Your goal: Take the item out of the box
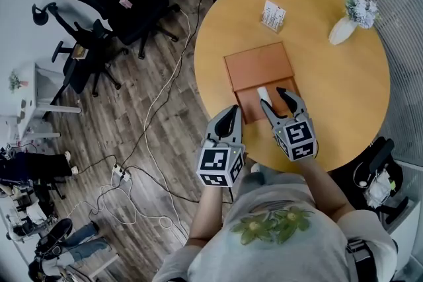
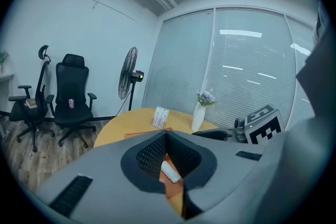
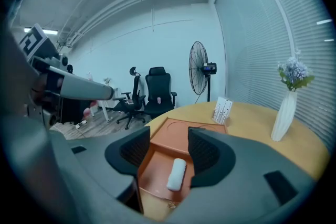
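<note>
One white item (image 3: 176, 174) in box (image 3: 153, 175); prob. cloth.

Box tray (image 1: 248, 106) open on top, room beside white roll (image 1: 263, 92) (vase (image 1: 344, 28), card stand (image 1: 273, 15) well apart).

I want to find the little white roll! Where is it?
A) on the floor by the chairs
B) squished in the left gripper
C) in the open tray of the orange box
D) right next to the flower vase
C: the white roll lies in the pulled-out tray of the orange box, with the right gripper over it, its jaws apart and not closed on it.
</note>
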### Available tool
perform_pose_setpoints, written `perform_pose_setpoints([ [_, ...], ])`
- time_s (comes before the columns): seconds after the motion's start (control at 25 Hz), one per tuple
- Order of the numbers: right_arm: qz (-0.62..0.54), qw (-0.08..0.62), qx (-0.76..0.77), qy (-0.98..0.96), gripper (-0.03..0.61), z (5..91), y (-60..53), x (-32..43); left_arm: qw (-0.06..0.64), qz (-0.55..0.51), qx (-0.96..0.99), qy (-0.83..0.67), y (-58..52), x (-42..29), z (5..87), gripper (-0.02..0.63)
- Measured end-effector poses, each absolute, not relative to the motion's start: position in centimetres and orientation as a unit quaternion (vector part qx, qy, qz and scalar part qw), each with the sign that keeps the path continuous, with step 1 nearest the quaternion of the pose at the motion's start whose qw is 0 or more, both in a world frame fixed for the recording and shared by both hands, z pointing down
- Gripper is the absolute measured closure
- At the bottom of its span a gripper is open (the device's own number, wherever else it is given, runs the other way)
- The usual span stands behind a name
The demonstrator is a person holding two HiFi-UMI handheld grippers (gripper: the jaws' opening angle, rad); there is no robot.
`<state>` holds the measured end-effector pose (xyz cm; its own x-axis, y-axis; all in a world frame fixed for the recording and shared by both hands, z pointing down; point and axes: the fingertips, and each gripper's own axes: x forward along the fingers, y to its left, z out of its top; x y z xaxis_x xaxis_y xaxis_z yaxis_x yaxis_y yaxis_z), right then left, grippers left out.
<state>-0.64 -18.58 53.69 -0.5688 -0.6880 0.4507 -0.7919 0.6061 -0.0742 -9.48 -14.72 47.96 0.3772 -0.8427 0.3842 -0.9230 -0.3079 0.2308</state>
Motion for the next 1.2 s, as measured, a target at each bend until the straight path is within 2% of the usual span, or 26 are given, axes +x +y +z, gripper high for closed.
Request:
perform_pose_setpoints([
  [1.2, 0.185, 0.374, 0.372, -0.829, 0.345, 66.4, -20.9, -1.6, 0.258, 0.116, 0.799, -0.531, -16.9, -9.6, 52.4, 0.613],
])
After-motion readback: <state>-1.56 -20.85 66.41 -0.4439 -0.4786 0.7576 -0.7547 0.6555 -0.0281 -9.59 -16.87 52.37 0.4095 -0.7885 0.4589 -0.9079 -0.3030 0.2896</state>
